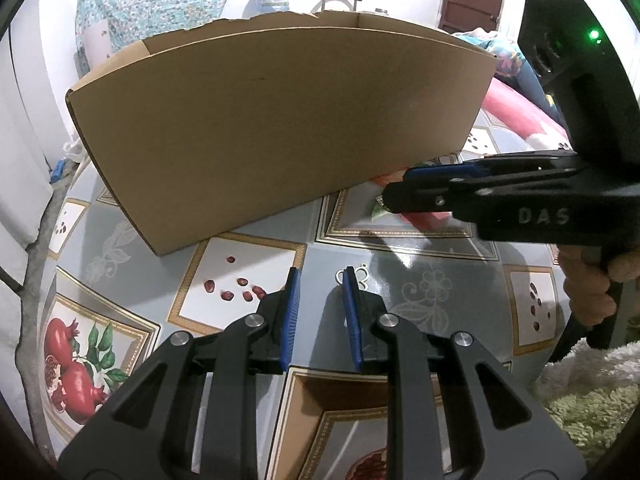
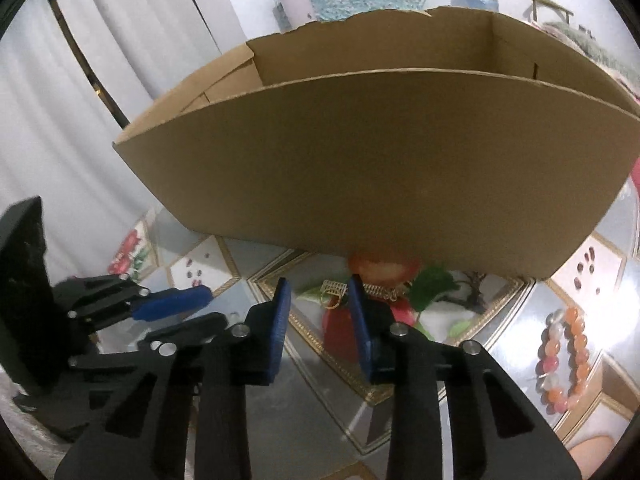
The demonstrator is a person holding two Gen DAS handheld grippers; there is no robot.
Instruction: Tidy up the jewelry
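An open cardboard box [image 1: 280,120] stands on the patterned tablecloth; it also shows in the right wrist view [image 2: 380,168]. My left gripper [image 1: 322,276] is open and empty, low over the cloth, with a small silver butterfly pendant [image 1: 362,276] beside its right fingertip. My right gripper [image 2: 320,288] is open and empty, with a gold ring [image 2: 333,292] on the cloth between its fingertips and a gold piece [image 2: 380,291] just past the right finger. A bracelet of orange, pink and white beads [image 2: 564,360] lies to the right. The right gripper [image 1: 400,188] shows in the left view, the left gripper [image 2: 188,298] in the right view.
The table [image 1: 440,280] carries a glossy cloth printed with pomegranates and seeds. A shaggy rug [image 1: 592,400] lies at the lower right beyond the table edge. White curtains [image 2: 120,80] hang behind the box, with cushions and a door farther back.
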